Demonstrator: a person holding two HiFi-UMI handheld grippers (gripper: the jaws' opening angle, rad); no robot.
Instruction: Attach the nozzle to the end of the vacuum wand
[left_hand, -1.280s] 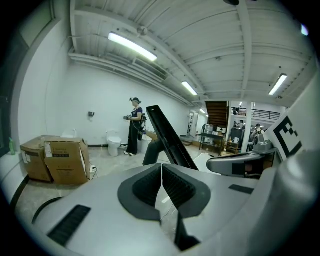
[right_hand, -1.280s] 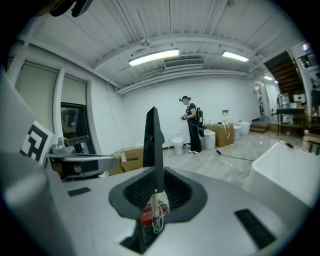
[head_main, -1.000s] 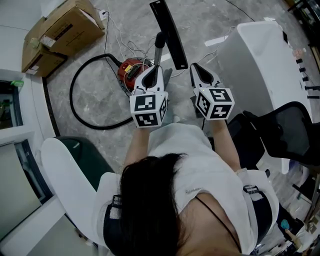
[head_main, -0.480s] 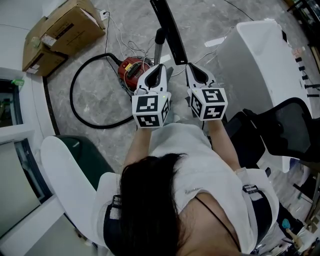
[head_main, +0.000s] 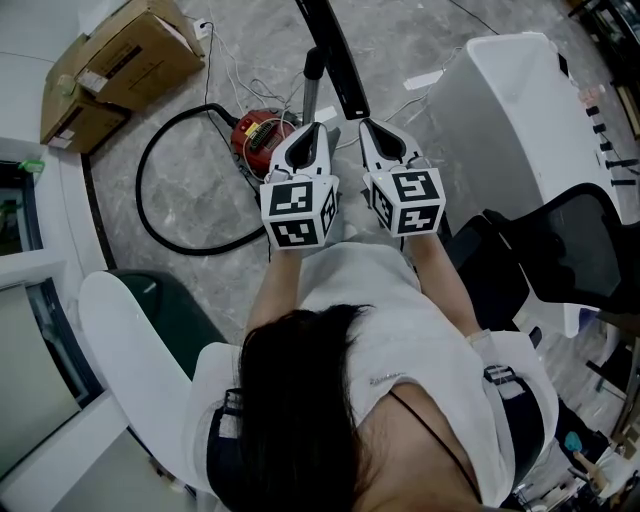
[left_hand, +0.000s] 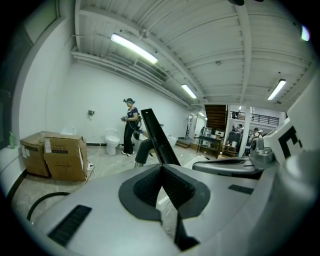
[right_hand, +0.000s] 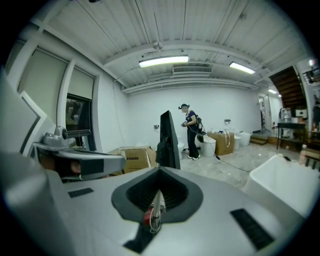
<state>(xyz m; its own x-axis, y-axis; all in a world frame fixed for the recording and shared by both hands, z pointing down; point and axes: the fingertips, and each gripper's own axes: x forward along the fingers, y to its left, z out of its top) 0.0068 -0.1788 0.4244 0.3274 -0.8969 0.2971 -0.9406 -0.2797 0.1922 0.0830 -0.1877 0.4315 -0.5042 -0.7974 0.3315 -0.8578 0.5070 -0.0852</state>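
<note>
Right tongs, clenched, have been drawn leftward beside clenched left tongs. Cardboard boxes, far left, are closed.

The grey marbled floor bears a red vacuum in the middle, with its black hose looping left. Boxes stand far left, loose white cables near them, and a white tub at right.
</note>
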